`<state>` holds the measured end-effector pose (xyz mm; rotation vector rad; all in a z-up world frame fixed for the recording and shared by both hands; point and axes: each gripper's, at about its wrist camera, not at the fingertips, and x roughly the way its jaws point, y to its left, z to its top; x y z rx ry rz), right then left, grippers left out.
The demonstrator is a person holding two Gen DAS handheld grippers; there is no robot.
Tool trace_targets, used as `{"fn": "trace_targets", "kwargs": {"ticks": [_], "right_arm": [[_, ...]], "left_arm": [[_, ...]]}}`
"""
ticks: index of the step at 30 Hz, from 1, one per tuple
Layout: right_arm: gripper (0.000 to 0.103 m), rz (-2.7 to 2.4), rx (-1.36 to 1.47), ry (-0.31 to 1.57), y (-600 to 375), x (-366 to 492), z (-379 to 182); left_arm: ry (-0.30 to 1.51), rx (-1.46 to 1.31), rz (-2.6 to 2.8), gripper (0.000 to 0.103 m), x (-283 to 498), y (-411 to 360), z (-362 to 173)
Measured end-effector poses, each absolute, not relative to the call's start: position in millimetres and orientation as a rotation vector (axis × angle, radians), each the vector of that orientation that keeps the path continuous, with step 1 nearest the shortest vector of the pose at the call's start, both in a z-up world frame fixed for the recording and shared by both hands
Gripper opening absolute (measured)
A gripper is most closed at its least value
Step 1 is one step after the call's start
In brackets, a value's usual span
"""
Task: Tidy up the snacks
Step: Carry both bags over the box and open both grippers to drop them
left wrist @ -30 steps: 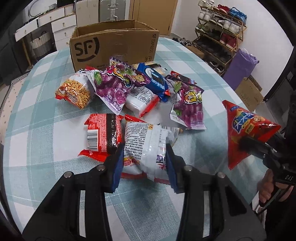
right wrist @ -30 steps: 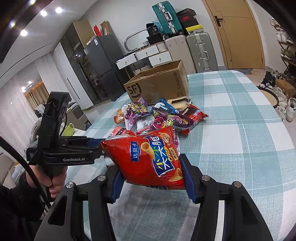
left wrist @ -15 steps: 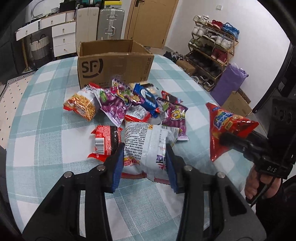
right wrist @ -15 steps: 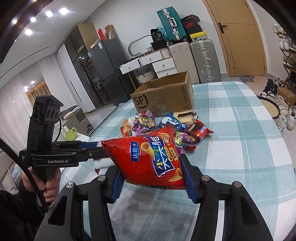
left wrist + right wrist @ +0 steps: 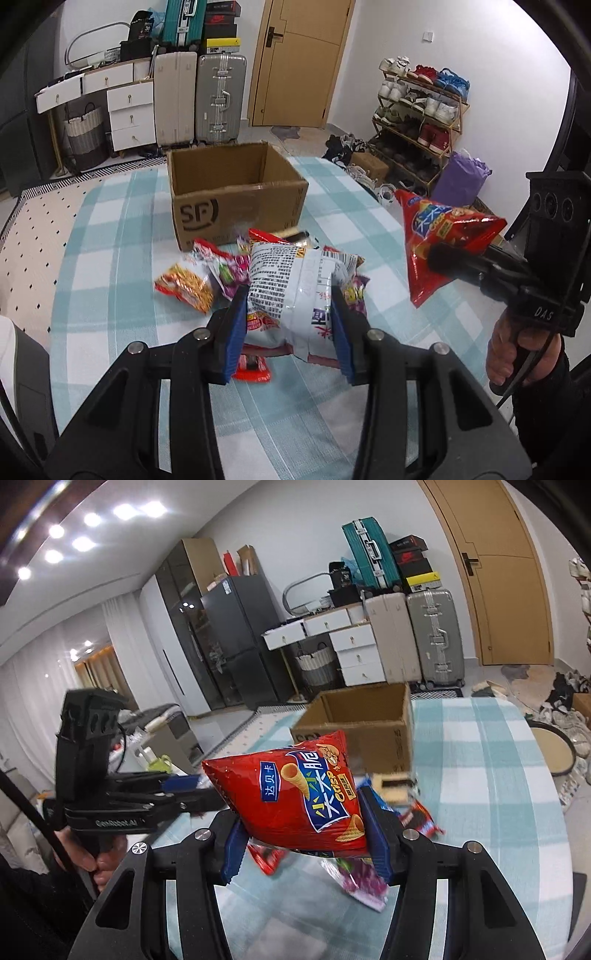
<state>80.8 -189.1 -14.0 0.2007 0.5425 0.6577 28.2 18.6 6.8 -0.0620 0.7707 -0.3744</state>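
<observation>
My left gripper is pinching a white snack bag between its blue pads, bag held above the checked table, sticking forward past the fingertips. My right gripper is clamped on a red crisp bag, pads squeezing its lower sides, bag standing up out of the jaws, clear of the table. The open cardboard box sits beyond both, at the table's far side. The loose snack pile lies in front of the box, under and behind the white bag.
</observation>
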Motion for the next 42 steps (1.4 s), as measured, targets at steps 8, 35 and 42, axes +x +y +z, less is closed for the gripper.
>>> {"fn": "trace_targets", "kwargs": {"ticks": [8,35,42], "right_arm": [[0.056,0.713,0.226,0.519,-180.2,132.8,32.1],[0.056,0.645,0.164,0.736,-125.6,374.8,10.7],[0.056,0.63,0.141,0.795,-116.5,397.8,-28.5]], "left_arm": [[0.726,-0.084,-0.346,0.038,76.2,40.7,57.0],[0.893,-0.087,-0.258,0.039,348.8,38.7,46.1],[0.941,-0.086,-0.246,0.039,366.7,39.2,-2.9]]}}
